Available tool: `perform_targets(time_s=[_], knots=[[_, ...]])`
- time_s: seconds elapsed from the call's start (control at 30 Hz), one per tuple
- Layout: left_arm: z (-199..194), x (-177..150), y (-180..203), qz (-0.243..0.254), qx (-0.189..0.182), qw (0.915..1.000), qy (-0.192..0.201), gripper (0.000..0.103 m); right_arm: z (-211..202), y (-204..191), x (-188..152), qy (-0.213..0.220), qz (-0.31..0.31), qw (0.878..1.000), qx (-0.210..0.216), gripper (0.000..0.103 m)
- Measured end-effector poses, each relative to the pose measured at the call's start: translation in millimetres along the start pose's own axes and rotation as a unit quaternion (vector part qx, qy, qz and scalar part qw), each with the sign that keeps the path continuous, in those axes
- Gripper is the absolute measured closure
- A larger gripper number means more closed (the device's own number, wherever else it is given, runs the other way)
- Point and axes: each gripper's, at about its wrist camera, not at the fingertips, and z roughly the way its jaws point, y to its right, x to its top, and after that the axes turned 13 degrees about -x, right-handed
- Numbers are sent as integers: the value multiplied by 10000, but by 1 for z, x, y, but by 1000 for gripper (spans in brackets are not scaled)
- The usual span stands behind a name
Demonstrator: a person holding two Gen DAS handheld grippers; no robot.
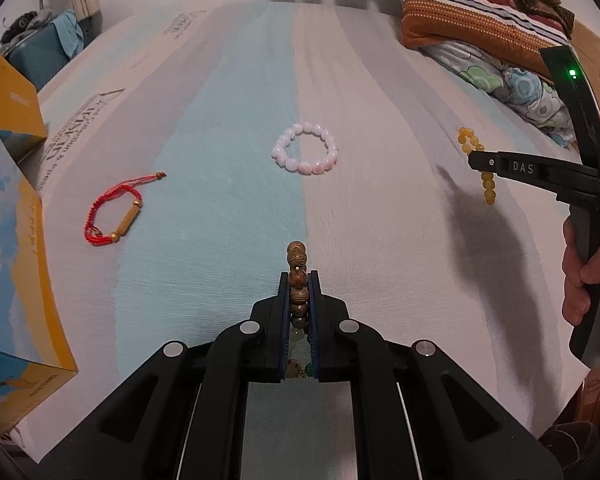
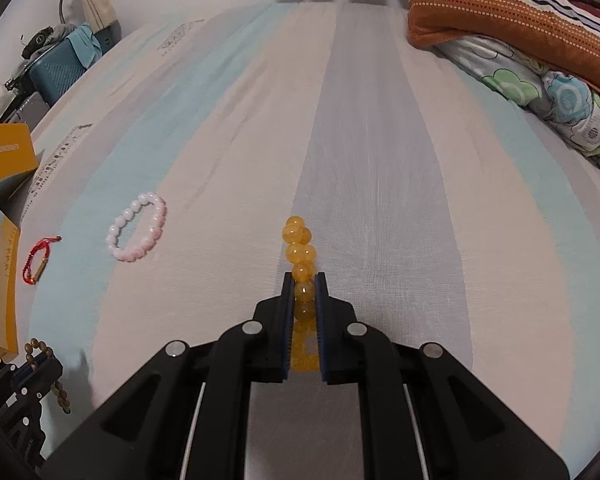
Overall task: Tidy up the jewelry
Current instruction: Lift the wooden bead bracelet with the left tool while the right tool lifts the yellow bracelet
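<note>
Yellow bead bracelet (image 2: 300,252) pinched in my right gripper (image 2: 304,280), hangs up off bed sheet (image 2: 380,160). Brown bead bracelet (image 1: 298,268) pinched in my left gripper (image 1: 299,280). Box (image 1: 24,280) sits far left, nearer left gripper. Pink bracelet (image 1: 305,153), red cord bracelet (image 1: 114,210) lie on sheet ahead.

Legible text: the letters "DAS" in pale capitals on the black arm of the right claw (image 1: 473,159), seen from the left wrist view. Print on the yellow box (image 1: 18,100) and along the bed sheet's (image 1: 80,120) edge is too blurred and small to read.
</note>
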Motion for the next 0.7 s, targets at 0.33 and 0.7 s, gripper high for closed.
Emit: perform_targets(time_s=[0.33,0.7], knots=[[-32,4,-5,-18,128,9998,181,96,-42,-18,8,280,-101,9996,15,94],[-71,4,-18,-55,183,9991,387,96,-82,-51,14,502,-367,9980,63,94]])
